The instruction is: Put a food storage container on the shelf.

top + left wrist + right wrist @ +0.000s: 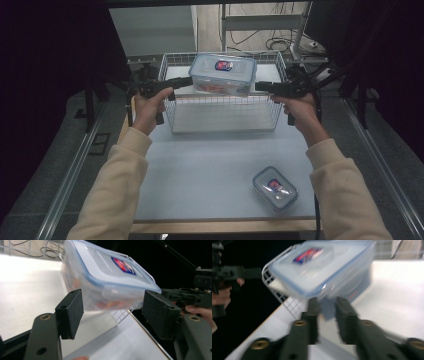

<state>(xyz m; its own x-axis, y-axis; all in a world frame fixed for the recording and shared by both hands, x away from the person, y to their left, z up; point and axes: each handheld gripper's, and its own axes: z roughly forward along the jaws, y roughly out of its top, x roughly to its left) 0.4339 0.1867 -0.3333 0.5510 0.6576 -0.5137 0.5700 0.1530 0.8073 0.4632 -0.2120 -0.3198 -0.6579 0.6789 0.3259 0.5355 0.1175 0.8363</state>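
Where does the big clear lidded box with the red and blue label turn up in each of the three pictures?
High view: the large clear container is at top centre, over the wire basket.
Left gripper view: it takes up the upper middle, beyond the two black pads.
Right gripper view: it sits at upper centre, just past the jaw tips.
Shared landmark: the red and blue label on its lid.

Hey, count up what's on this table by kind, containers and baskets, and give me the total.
Lidded plastic containers: 2, the large container over the basket and the small container near the table's front edge
Wire baskets: 1, the wire basket
Total: 3
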